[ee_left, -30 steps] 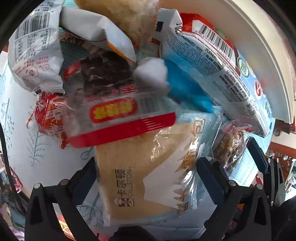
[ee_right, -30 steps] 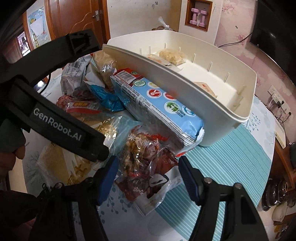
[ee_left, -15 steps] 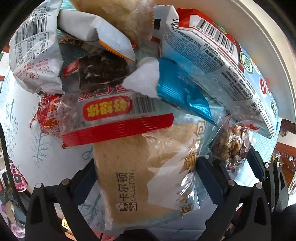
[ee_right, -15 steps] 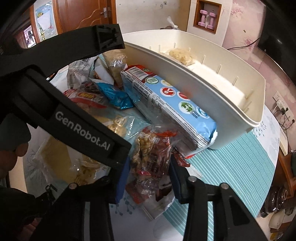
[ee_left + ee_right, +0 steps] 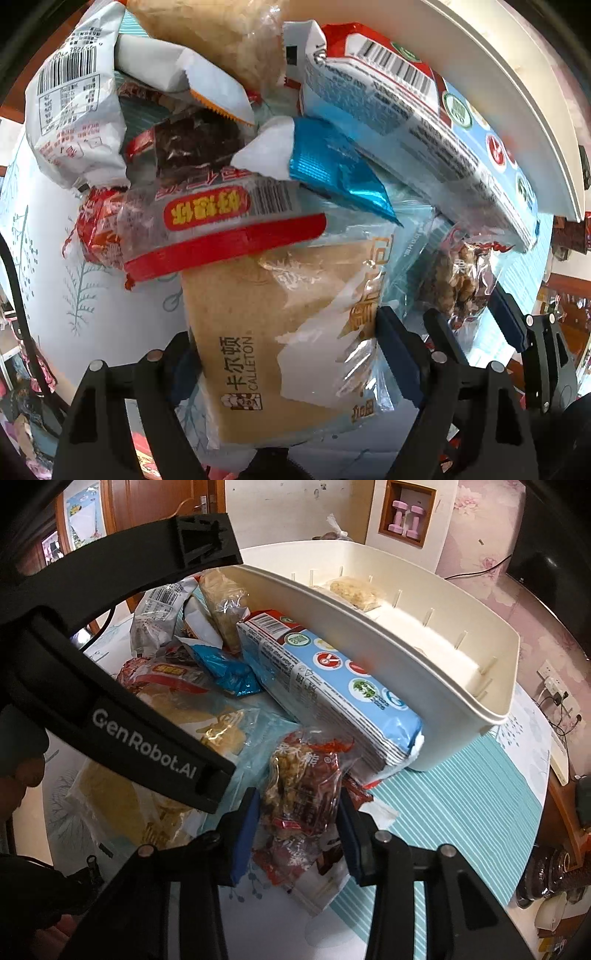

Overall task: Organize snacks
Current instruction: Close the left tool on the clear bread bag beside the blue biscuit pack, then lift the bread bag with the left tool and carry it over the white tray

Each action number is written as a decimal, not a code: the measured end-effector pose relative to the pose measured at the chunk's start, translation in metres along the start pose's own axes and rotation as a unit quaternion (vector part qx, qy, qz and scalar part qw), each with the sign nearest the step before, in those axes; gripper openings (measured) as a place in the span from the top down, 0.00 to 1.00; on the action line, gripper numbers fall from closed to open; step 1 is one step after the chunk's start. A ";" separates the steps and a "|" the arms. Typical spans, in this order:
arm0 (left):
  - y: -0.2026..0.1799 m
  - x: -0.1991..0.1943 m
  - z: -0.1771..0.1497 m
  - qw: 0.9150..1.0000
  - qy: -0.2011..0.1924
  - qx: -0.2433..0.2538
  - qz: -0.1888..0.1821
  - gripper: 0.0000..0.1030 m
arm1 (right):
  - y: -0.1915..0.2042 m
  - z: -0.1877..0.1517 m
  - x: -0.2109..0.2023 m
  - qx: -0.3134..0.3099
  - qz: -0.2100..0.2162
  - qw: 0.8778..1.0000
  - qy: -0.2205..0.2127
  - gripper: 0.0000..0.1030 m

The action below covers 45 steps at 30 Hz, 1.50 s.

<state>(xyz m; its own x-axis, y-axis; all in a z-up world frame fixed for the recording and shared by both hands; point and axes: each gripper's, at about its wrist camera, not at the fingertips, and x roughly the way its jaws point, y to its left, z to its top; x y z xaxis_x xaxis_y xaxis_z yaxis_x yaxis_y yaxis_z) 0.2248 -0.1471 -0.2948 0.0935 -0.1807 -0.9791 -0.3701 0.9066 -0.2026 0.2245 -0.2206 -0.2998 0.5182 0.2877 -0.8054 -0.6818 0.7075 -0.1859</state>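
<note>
Table (image 5: pixel 461 797), striped cloth, snack packets (image 5: pixel 328 686), cream bin (image 5: pixel 406 672)

My left view is bright, with glare on the clear bread wrapper (image 5: pixel 295 332) and blue foil (image 5: pixel 332 173). My right view is dimmer and warmer, shadowed low down. Both bend hard and darken at the fisheye edges; detail stays fairly sharp.

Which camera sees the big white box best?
The right wrist view shows the white box best: you see its whole rim, its inside with the slots, and a snack pack lying at its far end. The left wrist view shows only a curved strip of its wall behind the pile of snacks.
</note>
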 end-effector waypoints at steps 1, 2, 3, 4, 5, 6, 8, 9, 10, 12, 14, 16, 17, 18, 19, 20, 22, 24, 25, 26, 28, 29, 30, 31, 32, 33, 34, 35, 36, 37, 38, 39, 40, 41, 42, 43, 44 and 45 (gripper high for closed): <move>0.002 0.007 -0.006 1.000 0.001 0.001 0.000 0.20 | 0.000 -0.001 -0.001 0.002 -0.002 1.000 0.001 0.60; 0.002 0.009 -0.009 1.000 0.002 0.001 -0.002 0.20 | -0.001 -0.002 -0.002 0.004 -0.005 1.000 0.001 0.60; 0.003 0.009 -0.010 1.000 0.005 0.002 -0.003 0.21 | -0.001 -0.004 -0.003 0.006 -0.006 1.000 0.001 0.60; 0.003 0.009 -0.010 1.000 0.008 0.002 -0.002 0.22 | -0.001 -0.005 -0.005 0.009 -0.007 1.000 0.001 0.60; 0.002 0.010 -0.010 1.000 0.010 0.004 0.001 0.23 | -0.001 -0.006 -0.007 0.012 -0.008 1.000 0.000 0.60; 0.001 0.009 -0.011 1.000 0.011 0.008 0.005 0.25 | -0.002 -0.007 -0.008 0.015 -0.010 1.000 -0.001 0.60; 0.001 0.006 -0.013 1.000 0.009 0.012 0.006 0.28 | -0.002 -0.010 -0.012 0.022 -0.014 1.000 -0.003 0.60; 0.001 0.004 -0.014 1.000 0.007 0.013 0.006 0.32 | -0.002 -0.011 -0.013 0.025 -0.015 1.000 -0.005 0.60; 0.001 0.003 -0.011 1.000 0.006 0.016 0.007 0.37 | -0.002 -0.012 -0.015 0.028 -0.017 0.999 -0.007 0.60; 0.000 0.001 -0.013 1.000 0.004 0.021 0.008 0.41 | 0.000 -0.013 -0.019 0.031 -0.018 0.999 -0.012 0.60; -0.001 -0.001 -0.011 1.000 0.003 0.025 0.007 0.45 | 0.002 -0.014 -0.022 0.034 -0.021 0.999 -0.016 0.60; -0.001 -0.003 -0.012 1.000 0.001 0.028 0.006 0.49 | 0.004 -0.016 -0.024 0.037 -0.023 0.999 -0.019 0.60; -0.001 -0.003 -0.013 1.000 0.002 0.030 0.008 0.50 | 0.005 -0.017 -0.026 0.040 -0.024 0.999 -0.021 0.60; -0.001 -0.003 -0.015 0.999 0.002 0.032 0.011 0.51 | 0.006 -0.018 -0.028 0.043 -0.025 0.999 -0.022 0.60; 0.001 -0.005 -0.014 0.999 0.002 0.034 0.013 0.52 | 0.007 -0.019 -0.029 0.046 -0.026 0.998 -0.024 0.60; 0.001 -0.005 -0.015 0.999 0.005 0.038 0.017 0.53 | 0.007 -0.019 -0.030 0.048 -0.027 0.998 -0.024 0.60; 0.001 -0.005 -0.015 0.999 0.008 0.047 0.024 0.54 | 0.008 -0.021 -0.034 0.054 -0.028 0.998 -0.028 0.60; 0.004 -0.011 -0.017 0.997 0.012 0.061 0.036 0.55 | 0.009 -0.022 -0.038 0.059 -0.030 0.997 -0.030 0.60; 0.005 -0.011 -0.018 0.997 0.015 0.067 0.044 0.55 | 0.010 -0.023 -0.040 0.061 -0.032 0.997 -0.030 0.60; 0.008 -0.014 -0.020 0.996 0.018 0.072 0.048 0.56 | 0.010 -0.024 -0.042 0.063 -0.034 0.997 -0.030 0.60; 0.009 -0.016 -0.023 0.995 0.022 0.085 0.053 0.56 | 0.010 -0.023 -0.046 0.066 -0.035 0.997 -0.031 0.60; 0.010 -0.020 -0.029 0.994 0.023 0.091 0.053 0.56 | 0.010 -0.023 -0.049 0.067 -0.036 0.997 -0.033 0.60; 0.008 -0.023 -0.031 0.994 0.024 0.097 0.053 0.56 | 0.008 -0.020 -0.049 0.068 -0.037 0.996 -0.033 0.60; 0.006 -0.026 -0.034 0.993 0.024 0.104 0.053 0.56 | 0.008 -0.019 -0.052 0.069 -0.038 0.996 -0.035 0.60; 0.006 -0.031 -0.037 0.992 0.023 0.114 0.052 0.56 | 0.007 -0.019 -0.056 0.072 -0.038 0.996 -0.038 0.60; 0.007 -0.036 -0.038 0.991 0.022 0.123 0.053 0.56 | 0.007 -0.017 -0.062 0.077 -0.039 0.995 -0.043 0.60; 0.004 -0.038 -0.036 0.990 0.021 0.132 0.053 0.56 | 0.007 -0.015 -0.068 0.083 -0.041 0.994 -0.050 0.60; 0.001 -0.043 -0.037 0.988 0.018 0.145 0.054 0.56 | 0.007 -0.014 -0.071 0.086 -0.042 0.994 -0.054 0.60; -0.001 -0.047 -0.037 0.986 0.016 0.156 0.055 0.56 | 0.006 -0.012 -0.076 0.090 -0.045 0.993 -0.058 0.60; -0.002 -0.051 -0.036 0.985 0.014 0.164 0.056 0.56 | 0.005 -0.010 -0.080 0.093 -0.048 0.993 -0.061 0.60; -0.004 -0.053 -0.035 0.984 0.014 0.169 0.056 0.56 | 0.005 -0.007 -0.083 0.098 -0.049 0.992 -0.063 0.60; -0.003 -0.058 -0.033 0.983 0.013 0.175 0.054 0.56 | 0.005 -0.005 -0.086 0.103 -0.050 0.991 -0.065 0.60; -0.005 -0.063 -0.032 0.982 0.010 0.182 0.050 0.56 | 0.006 -0.002 -0.089 0.106 -0.051 0.991 -0.067 0.60; -0.005 -0.074 -0.031 0.980 0.005 0.191 0.045 0.56 | 0.006 0.001 -0.093 0.105 -0.054 0.991 -0.070 0.60; -0.006 -0.081 -0.030 0.979 -0.001 0.200 0.043 0.56 | 0.006 0.001 -0.096 0.104 -0.056 0.990 -0.073 0.60; -0.010 -0.087 -0.030 0.977 -0.008 0.210 0.041 0.56 | 0.006 0.003 -0.100 0.102 -0.059 0.990 -0.079 0.60; -0.014 -0.095 -0.029 0.974 -0.019 0.223 0.040 0.56 | 0.006 0.005 -0.102 0.101 -0.062 0.990 -0.082 0.60; -0.016 -0.101 -0.028 0.971 -0.029 0.232 0.038 0.56 | 0.006 0.008 -0.105 0.101 -0.065 0.989 -0.085 0.60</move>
<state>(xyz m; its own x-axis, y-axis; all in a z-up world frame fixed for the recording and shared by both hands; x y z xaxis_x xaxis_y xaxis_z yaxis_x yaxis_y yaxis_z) 0.1958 -0.1543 -0.1933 0.1385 -0.0976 -0.9855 0.0783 0.9931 -0.0873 0.1700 -0.2420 -0.2116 0.6861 0.2771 -0.6727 -0.4951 0.8553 -0.1527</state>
